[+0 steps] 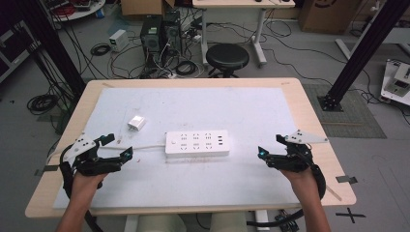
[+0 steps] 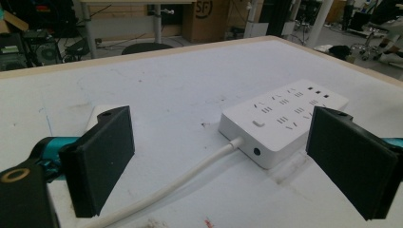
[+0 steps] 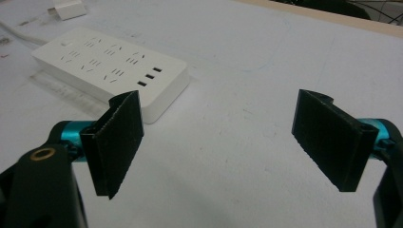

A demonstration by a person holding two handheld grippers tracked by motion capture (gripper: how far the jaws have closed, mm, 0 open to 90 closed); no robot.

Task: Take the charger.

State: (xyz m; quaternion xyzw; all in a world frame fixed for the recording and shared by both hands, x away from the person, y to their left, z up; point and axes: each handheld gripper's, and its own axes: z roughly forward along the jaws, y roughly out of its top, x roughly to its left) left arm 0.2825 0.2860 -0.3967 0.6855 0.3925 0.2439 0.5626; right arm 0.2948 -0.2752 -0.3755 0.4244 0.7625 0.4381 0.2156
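Two hand-held grippers up front – left hand-held gripper [image 1: 117, 146] and right hand-held gripper [image 1: 270, 146], both wide open, holding nothing – one power strip [image 1: 197, 142] mid-bench [image 1: 193, 104] between them, one small white adapter [image 1: 137, 123] behind; beyond, one black stool [image 1: 227, 57] on cable-strewn floor

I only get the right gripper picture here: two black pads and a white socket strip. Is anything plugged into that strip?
Observer: No. From above, the power strip has empty sockets; a small white adapter lies apart from it, to its upper left.
Operator: Does the strip have a cord?
Observer: Yes, the left gripper view shows a white cable leaving its end.
Operator: Where is the other gripper?
Observer: The left gripper sits open at the strip's cable end, holding nothing; the right gripper is open at the other end.
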